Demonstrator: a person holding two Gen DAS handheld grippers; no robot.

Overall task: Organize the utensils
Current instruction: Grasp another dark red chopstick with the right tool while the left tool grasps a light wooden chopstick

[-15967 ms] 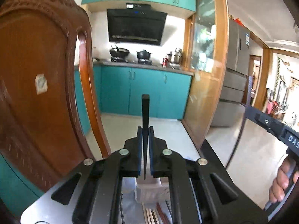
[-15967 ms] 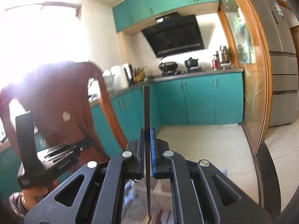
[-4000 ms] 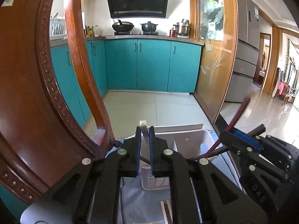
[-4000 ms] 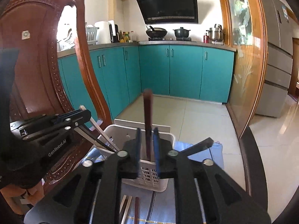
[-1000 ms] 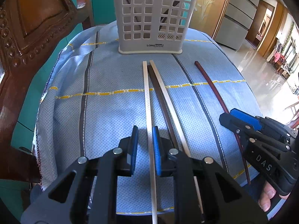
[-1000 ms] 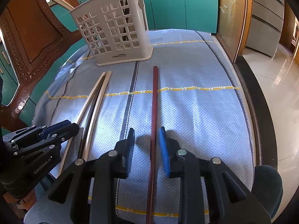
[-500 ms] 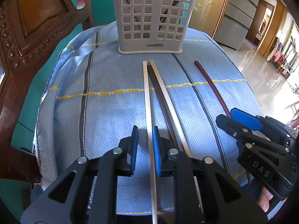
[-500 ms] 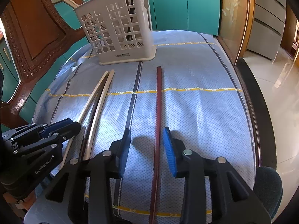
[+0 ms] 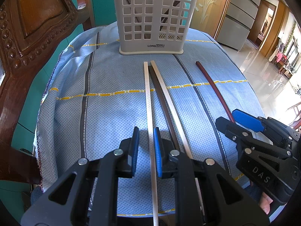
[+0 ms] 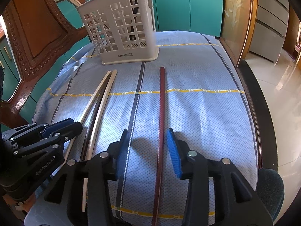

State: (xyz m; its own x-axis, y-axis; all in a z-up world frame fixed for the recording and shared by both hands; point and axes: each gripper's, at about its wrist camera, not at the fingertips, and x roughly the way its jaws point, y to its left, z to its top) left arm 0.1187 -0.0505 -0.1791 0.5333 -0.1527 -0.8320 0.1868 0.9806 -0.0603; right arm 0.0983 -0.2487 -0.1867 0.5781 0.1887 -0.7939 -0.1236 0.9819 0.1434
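Four chopsticks lie on the blue cloth of the desk (image 9: 105,113), all with their long axes running near to far toward the white utensil basket (image 9: 152,18) at the far edge. The left tongs (image 9: 146,150) stand spread, straddling the leftmost pale chopstick (image 9: 148,101); it passes lengthwise between the two blue pads, closer to the right one. A dark chopstick (image 9: 160,96) and a second pale chopstick (image 9: 167,94) lie just to its right, outside that gap. The right tongs (image 10: 148,150) are spread wider over the red-brown chopstick (image 10: 161,101), which lies well apart to the right. Each stick already runs straight along its own tongs, so closing should pinch it across its width; the left pair looks the nearer to contact.
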